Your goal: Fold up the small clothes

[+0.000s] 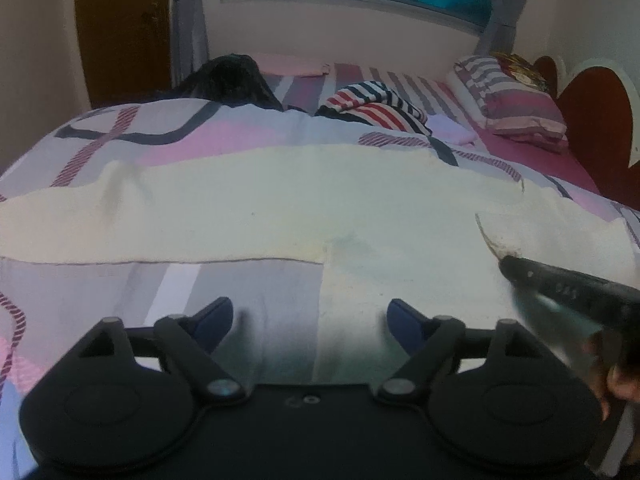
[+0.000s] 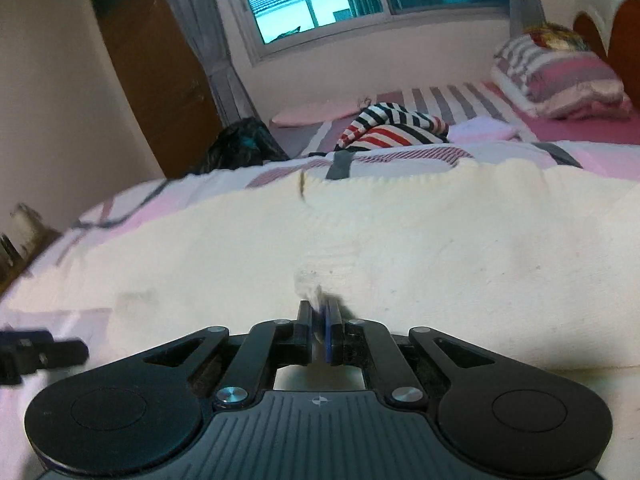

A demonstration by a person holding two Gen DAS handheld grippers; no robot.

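Note:
A cream garment [image 1: 260, 208] [image 2: 440, 248] lies spread flat across the patterned bed cover [image 1: 160, 136]. My left gripper [image 1: 310, 312] hovers open over the garment's near edge, with nothing between its blue pads [image 1: 216, 316]. My right gripper [image 2: 319, 312] has its jaws almost together on a thin, blurred pinch of the cream cloth. In the left wrist view the right gripper [image 1: 506, 260] comes in from the right with its tip on the garment. The left gripper [image 2: 40, 350] shows at the left edge of the right wrist view.
Farther back on the bed lie a red, white and navy striped garment [image 1: 376, 108] [image 2: 396, 128], a black garment [image 1: 232, 80] [image 2: 240, 140], a folded pink piece [image 1: 288, 66] and a small lavender cloth [image 1: 448, 128]. A striped pillow [image 1: 512, 100] leans by the headboard [image 1: 592, 120] at right.

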